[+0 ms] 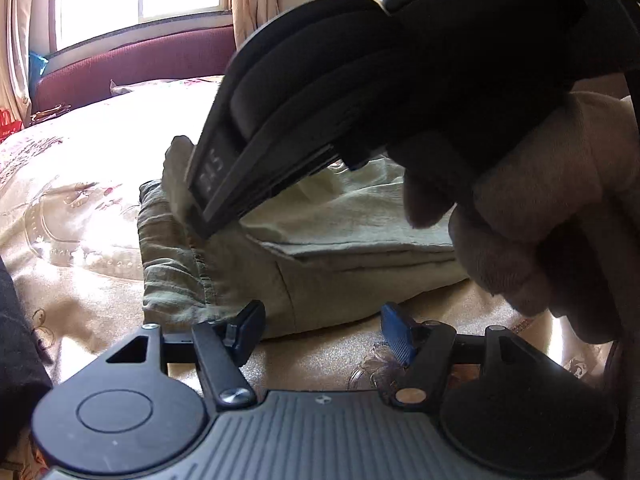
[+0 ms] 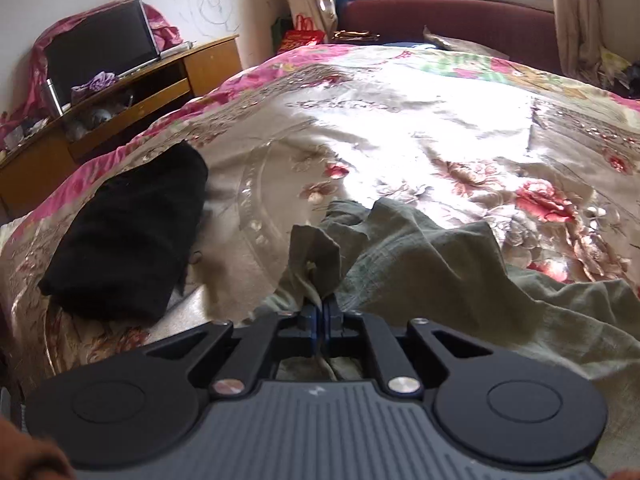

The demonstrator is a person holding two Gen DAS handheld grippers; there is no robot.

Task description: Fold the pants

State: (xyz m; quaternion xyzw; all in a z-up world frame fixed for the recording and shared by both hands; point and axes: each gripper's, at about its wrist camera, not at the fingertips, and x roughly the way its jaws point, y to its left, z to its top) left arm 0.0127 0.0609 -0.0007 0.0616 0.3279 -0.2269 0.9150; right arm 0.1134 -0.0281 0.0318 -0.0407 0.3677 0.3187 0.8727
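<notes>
From the left wrist, the left gripper (image 1: 324,330) is standing with its jaws apart and nothing between them, just in front of the olive pants (image 1: 320,264), which are lying bunched on the floral bedspread (image 1: 80,184), their long axis running across the view. The right gripper (image 1: 208,216), held by a gloved hand (image 1: 540,208), is pinching a corner of them.

From the right wrist, the right gripper (image 2: 320,320) is clamping together on a pants (image 2: 420,264) corner, lifting it. A folded black garment (image 2: 128,236) is lying to the left. No container is showing clearly.
</notes>
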